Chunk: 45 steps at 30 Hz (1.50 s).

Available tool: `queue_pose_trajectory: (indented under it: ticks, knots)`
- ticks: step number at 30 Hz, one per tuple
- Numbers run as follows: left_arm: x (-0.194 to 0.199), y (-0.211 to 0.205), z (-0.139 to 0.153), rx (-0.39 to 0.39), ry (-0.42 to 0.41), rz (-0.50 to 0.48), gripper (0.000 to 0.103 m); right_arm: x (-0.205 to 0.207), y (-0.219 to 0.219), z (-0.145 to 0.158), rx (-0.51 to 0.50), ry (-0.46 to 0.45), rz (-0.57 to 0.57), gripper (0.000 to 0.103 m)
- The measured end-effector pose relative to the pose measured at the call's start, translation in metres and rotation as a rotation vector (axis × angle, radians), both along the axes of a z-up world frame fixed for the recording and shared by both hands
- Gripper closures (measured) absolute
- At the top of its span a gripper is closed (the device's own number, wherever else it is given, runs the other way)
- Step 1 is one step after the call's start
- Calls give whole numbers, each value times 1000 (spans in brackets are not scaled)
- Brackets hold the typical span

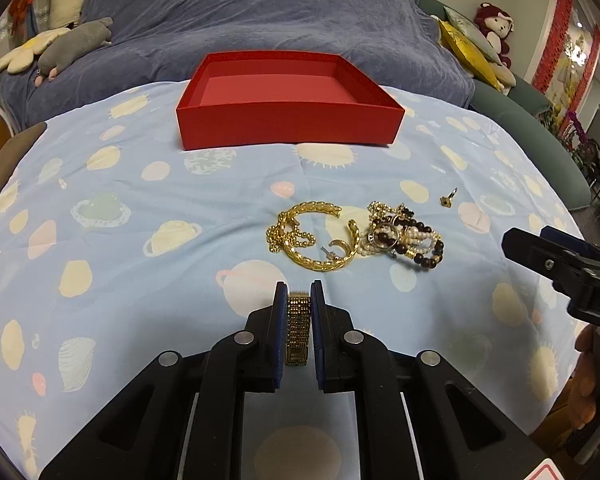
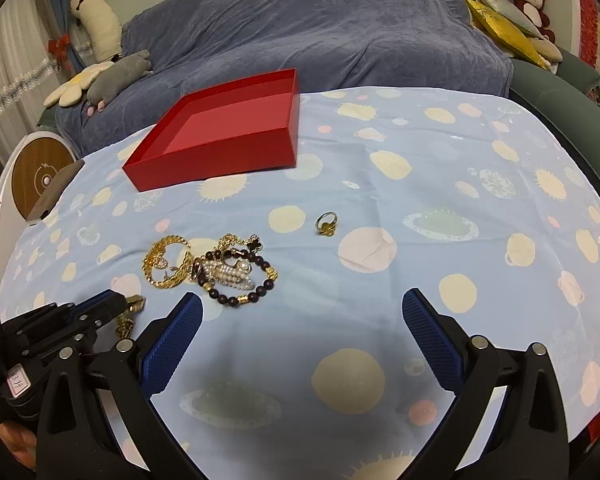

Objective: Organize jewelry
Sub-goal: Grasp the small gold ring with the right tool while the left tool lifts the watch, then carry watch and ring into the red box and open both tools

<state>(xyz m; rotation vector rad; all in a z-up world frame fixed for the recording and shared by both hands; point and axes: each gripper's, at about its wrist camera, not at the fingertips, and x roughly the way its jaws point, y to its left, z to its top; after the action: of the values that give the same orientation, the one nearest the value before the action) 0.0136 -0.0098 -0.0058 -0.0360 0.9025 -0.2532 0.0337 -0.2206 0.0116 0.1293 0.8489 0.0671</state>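
My left gripper (image 1: 299,294) is shut on a gold mesh bracelet (image 1: 298,328), just above the cloth near the front; it also shows in the right wrist view (image 2: 116,304) with the bracelet (image 2: 130,312) hanging from it. Ahead lies a pile of jewelry: a gold chain and bangle (image 1: 312,236), and dark bead and pearl bracelets (image 1: 410,240), the same pile in the right wrist view (image 2: 216,270). A small ring (image 1: 448,198) (image 2: 326,224) lies apart to the right. The empty red box (image 1: 288,98) (image 2: 224,128) sits at the back. My right gripper (image 2: 302,306) is open and empty, right of the pile.
The table wears a light blue planet-print cloth (image 1: 140,200). Behind it is a sofa under a purple-blue throw (image 1: 260,12) with plush toys (image 1: 72,44) and cushions (image 1: 472,44). A round white-and-wood device (image 2: 36,172) stands at the left edge.
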Motion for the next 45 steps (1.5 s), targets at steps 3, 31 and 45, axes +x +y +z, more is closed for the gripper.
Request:
queue_pose_trajectory:
  ticks: [3, 31, 45]
  knots:
    - [0, 2, 11, -30, -15, 4, 94, 16, -4, -2, -9, -2, -23, 6]
    - [10, 55, 40, -134, -40, 116, 94, 80, -1, -33, 17, 67, -49, 100]
    - [13, 65, 73, -160, -105, 133, 94, 62, 0, 32, 114, -70, 29, 102]
